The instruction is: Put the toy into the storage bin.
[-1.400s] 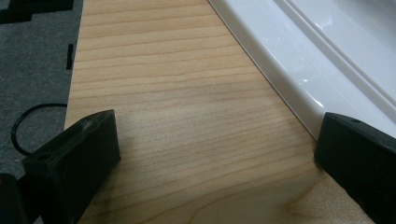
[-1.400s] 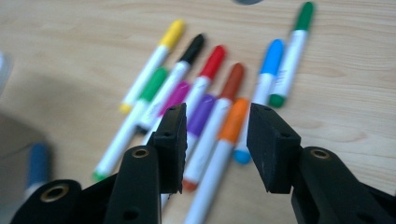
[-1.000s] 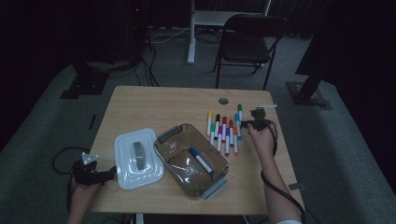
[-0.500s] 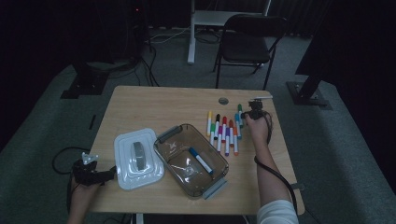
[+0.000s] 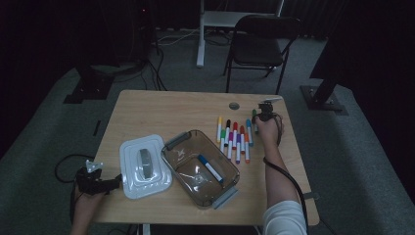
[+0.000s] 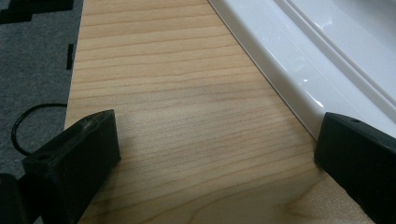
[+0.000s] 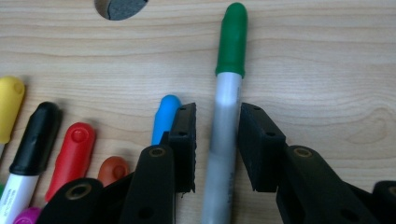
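Each hand-held gripper (image 7: 216, 149) has black blocky jaws with brass-ringed screw holes, a black trailing cable, and a white sleeve (image 5: 284, 219).

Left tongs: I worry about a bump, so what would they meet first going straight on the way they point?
Probably bare table; the left tongs stand open, and the white lid's rim lies off to the side beside one jaw. Depth is unclear.

A black folding chair (image 5: 259, 41) is seen at top centre, beyond a wooden table (image 5: 166, 112). A white lid (image 5: 144, 165) and a brown tub (image 5: 200, 169) are placed lower centre.
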Motion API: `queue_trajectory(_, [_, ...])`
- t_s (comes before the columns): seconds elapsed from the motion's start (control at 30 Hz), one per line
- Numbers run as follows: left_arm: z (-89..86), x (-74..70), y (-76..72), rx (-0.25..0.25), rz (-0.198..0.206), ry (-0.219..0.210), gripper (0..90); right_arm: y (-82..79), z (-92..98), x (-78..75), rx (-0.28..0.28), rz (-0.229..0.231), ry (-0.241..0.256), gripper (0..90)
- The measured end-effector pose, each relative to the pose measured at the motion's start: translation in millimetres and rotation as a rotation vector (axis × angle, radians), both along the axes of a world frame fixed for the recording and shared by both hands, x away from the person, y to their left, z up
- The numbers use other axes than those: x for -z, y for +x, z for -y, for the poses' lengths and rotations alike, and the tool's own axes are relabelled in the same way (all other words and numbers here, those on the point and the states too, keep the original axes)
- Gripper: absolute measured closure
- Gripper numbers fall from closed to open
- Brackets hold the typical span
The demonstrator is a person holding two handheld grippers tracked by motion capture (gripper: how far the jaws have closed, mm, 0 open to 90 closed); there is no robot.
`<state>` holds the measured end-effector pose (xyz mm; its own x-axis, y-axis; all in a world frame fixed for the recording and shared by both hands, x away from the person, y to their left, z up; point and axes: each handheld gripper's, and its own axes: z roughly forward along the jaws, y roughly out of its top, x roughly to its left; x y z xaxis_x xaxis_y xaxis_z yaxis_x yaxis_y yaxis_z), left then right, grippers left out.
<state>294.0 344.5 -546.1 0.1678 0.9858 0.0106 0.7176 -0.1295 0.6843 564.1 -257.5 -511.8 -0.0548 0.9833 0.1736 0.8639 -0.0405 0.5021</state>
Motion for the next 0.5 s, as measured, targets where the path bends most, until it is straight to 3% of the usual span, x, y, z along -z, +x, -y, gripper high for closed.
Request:
queue_trajectory(0.33, [0.0,0.0,0.0,0.0,0.0,0.0,0.6,2.8,6.3,5.2,0.013,-0.019,-0.031,69.0])
queue_trajectory(0.5, [0.0,0.0,0.0,0.0,0.0,0.0,0.6,3.1,8.1,5.0,0.022,-0.026,-0.044,76.4])
